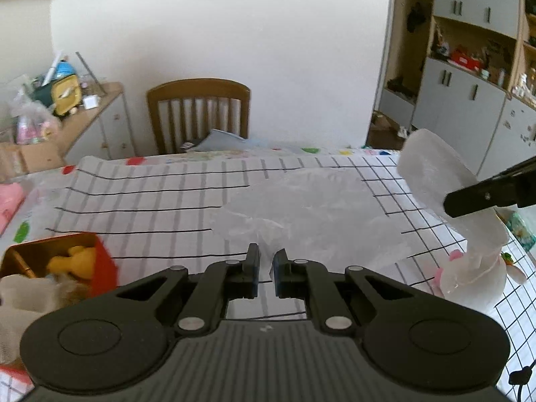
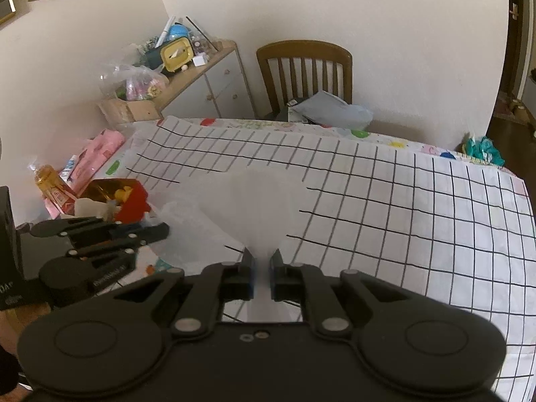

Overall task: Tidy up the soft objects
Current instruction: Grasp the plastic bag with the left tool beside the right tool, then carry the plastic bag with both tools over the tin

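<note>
- A translucent plastic bag is being held up over the counter, each gripper pinching one part of its edge; I judge this is meant to spread the mouth for filling.
- The left gripper is pinching a gathered bit of film, fingers nearly closed on it.
- The right gripper is doing the same, its fingers nearly closed on the film, which is fanning out ahead of it.
- In the left wrist view the film is draping over the right gripper's fingers and hanging down (something pink is showing behind it, too veiled to name).
- A red tin holding a yellow soft toy is sitting near the left gripper.
- A wooden chair is standing at the counter's far side, well apart; nothing is blocking the bag.
</note>
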Available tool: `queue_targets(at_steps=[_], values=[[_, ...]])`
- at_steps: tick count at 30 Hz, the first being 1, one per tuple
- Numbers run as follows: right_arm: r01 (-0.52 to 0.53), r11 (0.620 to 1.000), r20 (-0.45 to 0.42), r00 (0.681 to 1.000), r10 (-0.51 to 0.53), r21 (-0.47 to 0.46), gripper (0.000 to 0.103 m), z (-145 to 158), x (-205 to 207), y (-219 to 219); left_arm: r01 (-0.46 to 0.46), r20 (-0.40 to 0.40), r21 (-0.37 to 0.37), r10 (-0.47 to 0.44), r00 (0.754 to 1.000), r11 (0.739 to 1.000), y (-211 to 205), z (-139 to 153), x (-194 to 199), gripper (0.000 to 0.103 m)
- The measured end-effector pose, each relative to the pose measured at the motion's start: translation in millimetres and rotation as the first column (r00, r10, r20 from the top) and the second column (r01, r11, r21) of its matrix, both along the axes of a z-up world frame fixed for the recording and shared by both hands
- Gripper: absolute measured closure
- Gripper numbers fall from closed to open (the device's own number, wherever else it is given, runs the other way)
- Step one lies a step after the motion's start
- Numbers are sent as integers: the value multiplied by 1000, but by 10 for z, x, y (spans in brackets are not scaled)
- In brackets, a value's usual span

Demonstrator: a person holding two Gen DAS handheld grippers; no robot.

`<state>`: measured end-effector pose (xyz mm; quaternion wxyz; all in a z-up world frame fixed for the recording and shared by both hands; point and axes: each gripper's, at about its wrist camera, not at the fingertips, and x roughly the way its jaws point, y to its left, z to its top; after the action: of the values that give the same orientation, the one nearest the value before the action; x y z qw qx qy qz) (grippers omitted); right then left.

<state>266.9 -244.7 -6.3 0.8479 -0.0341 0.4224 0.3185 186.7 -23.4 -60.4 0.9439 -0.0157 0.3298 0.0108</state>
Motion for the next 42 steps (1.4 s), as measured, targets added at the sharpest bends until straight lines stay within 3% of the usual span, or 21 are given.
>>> queue_targets(at_steps=[19, 30, 42], values=[[-141, 989, -1, 990, 141, 37, 96, 128, -377, 1298, -152, 3, 16, 152, 988, 988, 1285, 240, -768, 95], [-187, 981, -21, 982, 188, 58, 96, 112, -499, 2040, -190, -11, 34, 191, 982, 981, 1869, 220, -894, 94], [-166, 983, -63, 983, 171, 80, 96, 3, -395, 2765, -195, -70, 48, 198, 978, 980, 2306, 7, -850, 94]])
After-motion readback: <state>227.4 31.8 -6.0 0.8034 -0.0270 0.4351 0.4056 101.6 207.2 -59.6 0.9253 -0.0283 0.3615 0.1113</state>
